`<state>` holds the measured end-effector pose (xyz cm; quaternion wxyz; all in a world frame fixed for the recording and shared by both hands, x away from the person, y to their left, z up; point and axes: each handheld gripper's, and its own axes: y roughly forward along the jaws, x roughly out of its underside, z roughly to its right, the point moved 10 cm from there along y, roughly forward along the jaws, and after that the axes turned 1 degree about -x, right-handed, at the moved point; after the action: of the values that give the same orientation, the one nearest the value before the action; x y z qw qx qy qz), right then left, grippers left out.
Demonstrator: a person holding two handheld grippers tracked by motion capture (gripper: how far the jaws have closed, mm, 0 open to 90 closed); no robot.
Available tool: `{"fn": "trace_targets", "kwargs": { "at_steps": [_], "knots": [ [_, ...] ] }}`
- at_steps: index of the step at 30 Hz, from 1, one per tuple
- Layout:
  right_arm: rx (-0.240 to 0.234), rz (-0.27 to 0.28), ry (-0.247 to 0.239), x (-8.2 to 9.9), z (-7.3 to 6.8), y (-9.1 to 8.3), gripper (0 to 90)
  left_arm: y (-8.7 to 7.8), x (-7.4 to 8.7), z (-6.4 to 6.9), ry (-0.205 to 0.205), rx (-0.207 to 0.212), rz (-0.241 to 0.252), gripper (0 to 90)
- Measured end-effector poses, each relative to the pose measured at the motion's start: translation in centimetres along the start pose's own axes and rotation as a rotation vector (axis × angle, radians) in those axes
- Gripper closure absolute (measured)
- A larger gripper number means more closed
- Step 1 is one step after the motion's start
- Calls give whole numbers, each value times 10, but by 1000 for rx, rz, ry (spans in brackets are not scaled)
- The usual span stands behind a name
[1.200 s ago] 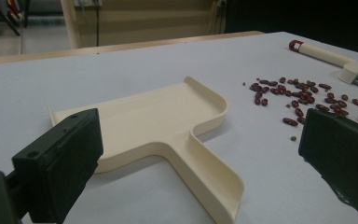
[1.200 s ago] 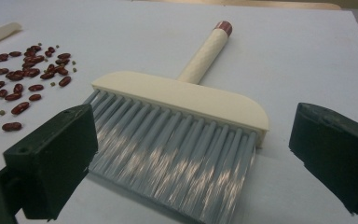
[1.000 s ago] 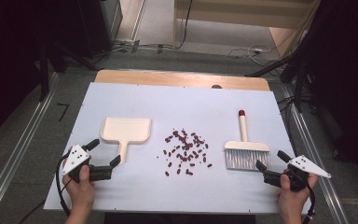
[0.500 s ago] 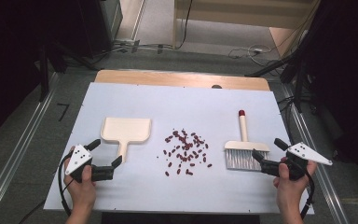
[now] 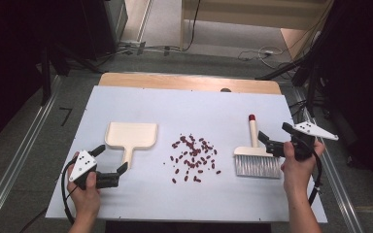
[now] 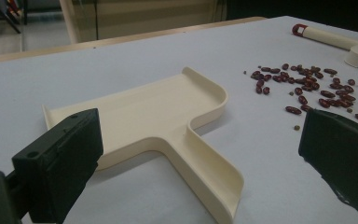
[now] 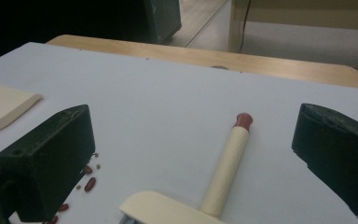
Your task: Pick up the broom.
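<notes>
Now your right gripper [image 5: 270, 143] has moved in from the table's right edge and up toward the brush [image 5: 255, 154]; a second ago it sat lower and well out to the side, and now its jaws, spread wide, reach the brush head where the handle [image 7: 227, 169] joins it. In the right gripper view that handle runs up between the two jaws with its red tip at the far end, so you are lined up on it but not yet closed on it.

Your left gripper [image 5: 110, 166] has hardly shifted. It rests near the front left of the table with its jaws apart too, and the end of the dustpan [image 5: 130, 137] handle lies between them in the left gripper view, untouched as far as I can tell. The dustpan itself lies flat, mouth facing away from you.

The beans [image 5: 193, 157] lie scattered in the middle of the white tabletop [image 5: 199, 104], between dustpan and brush, none of them moved.

By the look of it, you are at the pick-up stage for both tools. Close on the brush handle first, then the dustpan handle; sweeping has not begun.
</notes>
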<state>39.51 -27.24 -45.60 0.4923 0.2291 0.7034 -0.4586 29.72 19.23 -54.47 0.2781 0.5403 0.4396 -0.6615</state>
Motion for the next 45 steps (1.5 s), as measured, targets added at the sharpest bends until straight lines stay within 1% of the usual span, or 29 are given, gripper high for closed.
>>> {"fn": "trace_targets", "kwargs": {
  "at_steps": [3, 4, 5, 7, 10, 12, 13, 14, 15, 16, 17, 18, 19, 21, 22, 23, 24, 25, 26, 28, 30, 32, 33, 34, 37, 39, 41, 43, 45],
  "knots": [
    [-1, -17, -4, -2, 1, 5, 0, 0, 0, 0, 1, 1, 0, 1],
    [-13, -45, 0, -2, 3, 14, 13, 0, 0, 0, 1, 3, 0, 1],
    [-13, -56, 5, -1, 4, 18, 13, 0, 0, 1, 2, 8, 0, 1],
    [2, -80, 5, 2, 7, 26, 51, 0, 0, 1, 3, 14, -1, 1],
    [13, -138, 27, 9, 10, 42, 132, -1, 0, 2, 6, 21, -1, 1],
    [2, -170, 55, 15, 12, 52, 171, 0, 1, 2, 6, 19, -4, 1],
    [8, -189, 61, 18, 14, 56, 191, 0, 1, 2, 6, 19, -4, 1],
    [8, -189, 61, 18, 14, 56, 191, 0, 1, 2, 6, 17, -3, 1],
    [39, -224, 76, 25, 18, 65, 219, 0, 1, 1, 5, 12, -3, 1],
    [39, -224, 76, 25, 18, 65, 219, 0, 1, 1, 4, 11, -2, 1],
    [60, -255, 87, 30, 22, 72, 237, -1, 0, 1, 2, 4, -1, 1],
    [60, -255, 87, 30, 22, 72, 237, -1, 0, 1, 2, 4, -1, 1],
    [88, -287, 102, 36, 27, 78, 271, -1, 1, 1, 1, 4, -2, 1],
    [105, -305, 95, 41, 30, 82, 329, 0, 1, 1, -1, 5, 0, 1],
    [121, -319, 81, 45, 32, 84, 341, 0, 1, 1, 0, 6, -1, 1],
    [124, -338, 83, 48, 33, 86, 342, 0, 1, 1, 0, 8, -3, 1],
    [115, -355, 96, 51, 34, 88, 357, 0, 1, 1, 5, 9, -6, 1],
    [115, -355, 96, 51, 34, 88, 357, 0, 1, 1, 5, 9, -6, 1],
    [133, -385, 123, 58, 36, 90, 404, 0, 1, 1, 2, 9, -5, 1],
    [153, -405, 122, 64, 37, 90, 435, 0, 1, 1, 4, 9, -8, 1],
    [165, -433, 111, 69, 38, 92, 446, 0, 1, 1, 5, 9, -9, 1],
    [167, -446, 108, 71, 39, 92, 452, 0, 1, 1, 5, 9, -9, 1],
    [188, -465, 90, 75, 41, 93, 460, 0, 2, 1, 6, 9, -11, 1],
    [196, -473, 83, 77, 41, 93, 464, 1, 1, 1, 6, 8, -11, 1],
    [208, -489, 99, 80, 40, 95, 466, 1, 2, 1, 6, 4, -12, 1],
    [215, -503, 80, 83, 40, 96, 469, 1, 2, 1, 6, 4, -11, 1],
    [231, -497, 68, 84, 41, 97, 494, 1, 2, 0, 7, 3, -13, 1],
    [237, -496, 69, 83, 41, 96, 499, 1, 2, 1, 7, 3, -14, 1],
    [258, -485, 86, 84, 41, 96, 513, 1, 2, 1, 6, 3, -14, 1]
  ]
}}
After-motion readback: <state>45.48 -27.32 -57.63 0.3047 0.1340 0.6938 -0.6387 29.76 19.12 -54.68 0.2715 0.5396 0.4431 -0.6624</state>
